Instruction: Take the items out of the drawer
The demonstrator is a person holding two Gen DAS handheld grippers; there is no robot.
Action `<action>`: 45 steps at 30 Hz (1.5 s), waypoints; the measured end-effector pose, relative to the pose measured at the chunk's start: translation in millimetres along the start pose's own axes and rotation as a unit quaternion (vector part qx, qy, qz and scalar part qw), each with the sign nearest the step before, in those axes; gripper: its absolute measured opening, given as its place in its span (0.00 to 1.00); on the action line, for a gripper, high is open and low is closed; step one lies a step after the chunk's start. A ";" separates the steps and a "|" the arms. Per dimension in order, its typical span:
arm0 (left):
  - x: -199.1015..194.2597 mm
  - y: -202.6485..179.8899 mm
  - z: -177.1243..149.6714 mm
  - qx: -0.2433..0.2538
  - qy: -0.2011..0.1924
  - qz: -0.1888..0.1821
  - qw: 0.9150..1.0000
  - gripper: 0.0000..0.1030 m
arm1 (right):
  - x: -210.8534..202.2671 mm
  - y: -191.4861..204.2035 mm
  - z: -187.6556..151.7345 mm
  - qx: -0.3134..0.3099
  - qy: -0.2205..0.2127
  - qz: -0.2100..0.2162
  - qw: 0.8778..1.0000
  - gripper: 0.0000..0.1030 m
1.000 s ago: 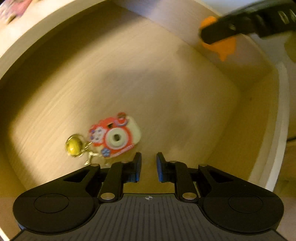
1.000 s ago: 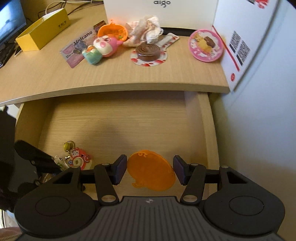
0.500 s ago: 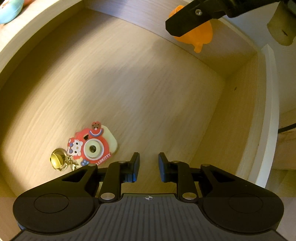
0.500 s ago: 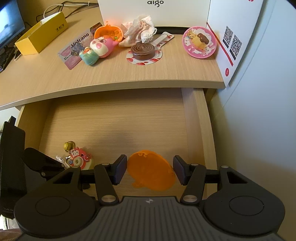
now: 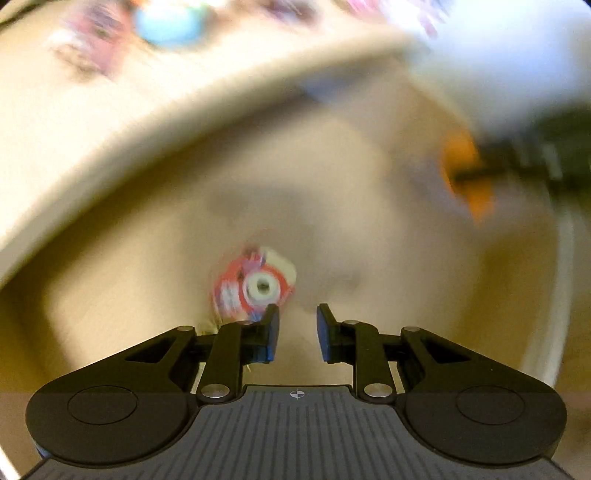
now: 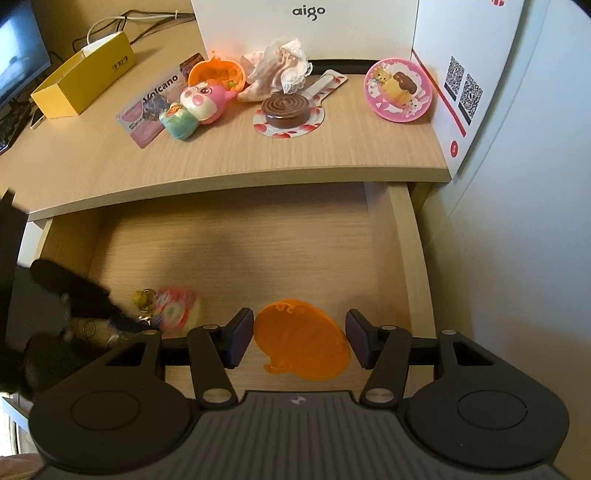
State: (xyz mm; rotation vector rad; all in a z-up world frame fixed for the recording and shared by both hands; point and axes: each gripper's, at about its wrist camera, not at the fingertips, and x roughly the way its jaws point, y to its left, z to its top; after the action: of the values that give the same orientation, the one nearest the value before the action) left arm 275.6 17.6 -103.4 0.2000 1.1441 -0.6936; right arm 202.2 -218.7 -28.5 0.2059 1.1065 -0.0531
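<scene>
A red and cream toy-camera charm [image 5: 258,286] with a gold bell [image 6: 142,297] lies on the floor of the open wooden drawer [image 6: 406,266]. It is blurred in both views. My left gripper [image 5: 297,332] is open, its jaws a little apart with nothing between them, and the charm lies just beyond its left fingertip. In the right wrist view one of its dark fingers [image 6: 81,291] reaches the charm [image 6: 173,310] from the left. My right gripper [image 6: 300,339] is shut on a flat orange pumpkin-shaped lid [image 6: 301,339] at the drawer's front right.
The desk top [image 6: 332,155] overhangs the drawer's back. On it stand a yellow box [image 6: 81,85], a pink plush toy [image 6: 203,101], a brown spiral tin [image 6: 286,109], a pink round plate [image 6: 399,90] and a white aigo box [image 6: 306,22]. A white wall rises on the right.
My left gripper swung quickly, blurring its view; the charm now lies ahead of its left fingertip instead of off to the left, and has shifted slightly. The jaws opened a little. The right gripper kept still.
</scene>
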 end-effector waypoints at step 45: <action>-13.1 0.2 -5.5 -0.048 -0.045 0.123 0.990 0.62 | 1.4 -6.0 -3.6 0.006 0.004 0.002 1.000 0.54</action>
State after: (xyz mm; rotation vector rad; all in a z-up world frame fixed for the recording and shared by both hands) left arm 268.4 25.7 -94.2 0.2221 1.0421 -0.4242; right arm 198.8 -223.8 -32.1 0.2191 1.1133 -0.0552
